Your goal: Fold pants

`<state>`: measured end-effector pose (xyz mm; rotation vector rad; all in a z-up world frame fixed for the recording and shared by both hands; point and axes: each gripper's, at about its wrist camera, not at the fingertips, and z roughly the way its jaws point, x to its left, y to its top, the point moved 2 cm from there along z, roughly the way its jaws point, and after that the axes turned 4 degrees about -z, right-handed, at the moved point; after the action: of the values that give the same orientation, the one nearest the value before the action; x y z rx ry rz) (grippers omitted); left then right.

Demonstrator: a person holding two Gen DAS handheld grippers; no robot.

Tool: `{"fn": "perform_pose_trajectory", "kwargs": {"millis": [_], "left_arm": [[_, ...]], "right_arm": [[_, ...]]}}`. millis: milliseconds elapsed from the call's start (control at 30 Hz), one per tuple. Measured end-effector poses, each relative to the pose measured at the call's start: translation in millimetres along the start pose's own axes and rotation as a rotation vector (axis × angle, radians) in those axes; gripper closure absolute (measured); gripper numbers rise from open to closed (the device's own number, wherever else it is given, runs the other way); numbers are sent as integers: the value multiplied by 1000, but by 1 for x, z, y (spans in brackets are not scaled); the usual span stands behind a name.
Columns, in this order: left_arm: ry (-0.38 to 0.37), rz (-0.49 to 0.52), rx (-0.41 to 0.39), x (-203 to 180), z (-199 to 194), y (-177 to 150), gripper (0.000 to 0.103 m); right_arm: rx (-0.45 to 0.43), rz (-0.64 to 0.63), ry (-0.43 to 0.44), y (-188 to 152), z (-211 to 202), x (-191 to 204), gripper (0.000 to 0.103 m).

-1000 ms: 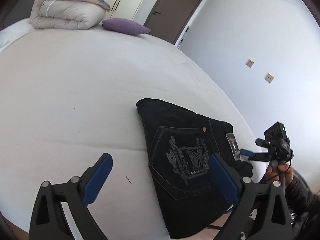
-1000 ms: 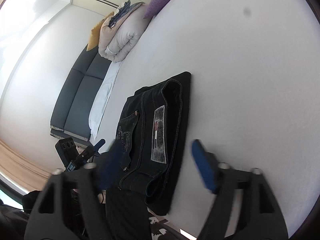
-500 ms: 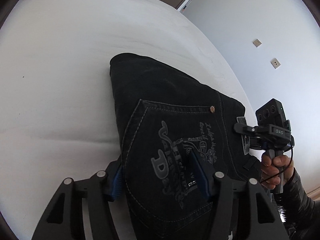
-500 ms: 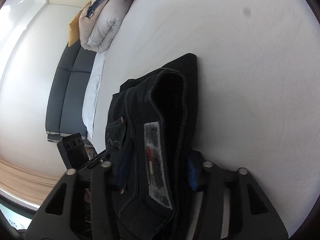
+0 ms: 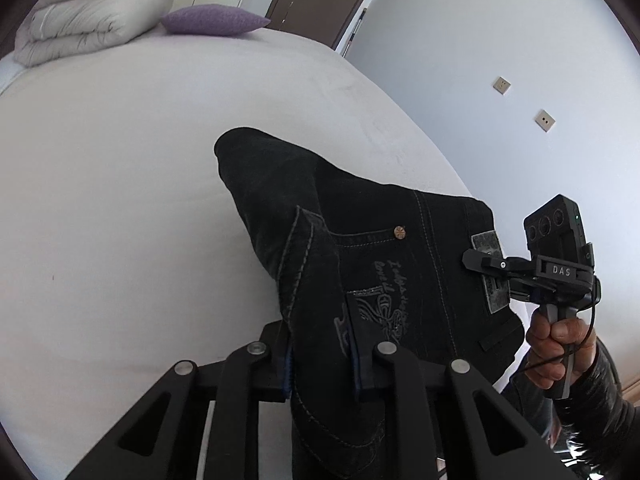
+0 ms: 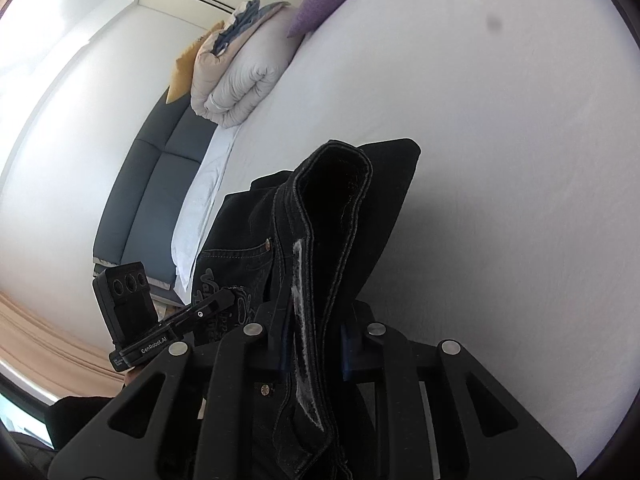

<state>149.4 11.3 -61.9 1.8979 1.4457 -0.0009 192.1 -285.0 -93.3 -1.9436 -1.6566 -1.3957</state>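
The folded black pants [image 5: 360, 248] lie on the white bed [image 5: 120, 200], near its front edge. My left gripper [image 5: 322, 356] is shut on the near edge by the embroidered back pocket, and the cloth bunches up between the fingers. My right gripper [image 6: 314, 340] is shut on the waistband end [image 6: 332, 208], which stands up in a fold with the label [image 6: 300, 320] showing. In the left wrist view the right gripper [image 5: 480, 262] is at the label side of the pants. The left gripper shows in the right wrist view [image 6: 216, 306].
A folded pale duvet [image 5: 84, 28] and a purple pillow [image 5: 216, 22] lie at the far end of the bed. A dark sofa [image 6: 148, 196] stands along the bed's left side. A white wall [image 5: 500, 60] with sockets is on the right.
Both grippers came down from open above the bed, closed on the near edge of the pants, and now lift it, so the cloth rises and bunches.
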Motion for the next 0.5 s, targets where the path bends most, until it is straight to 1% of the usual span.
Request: {"fn": "perform_pose_trajectory", "kwargs": {"millis": [167,333,433,500], "left_arm": [[47,92,15,-32,41,31,81],[60,142,49,-51,90,51,81],[84,150,66,-58,118,58,81],[90,143,69,-57,127,60,80]], "right_arm": [[-27,17,-39,44,-22,-29,86],[-41,56,-78,79,-38,-74,86],[-20,87,-97,93,-39,-107,86],[-5,103,-114,92,-34,-126,86]]}}
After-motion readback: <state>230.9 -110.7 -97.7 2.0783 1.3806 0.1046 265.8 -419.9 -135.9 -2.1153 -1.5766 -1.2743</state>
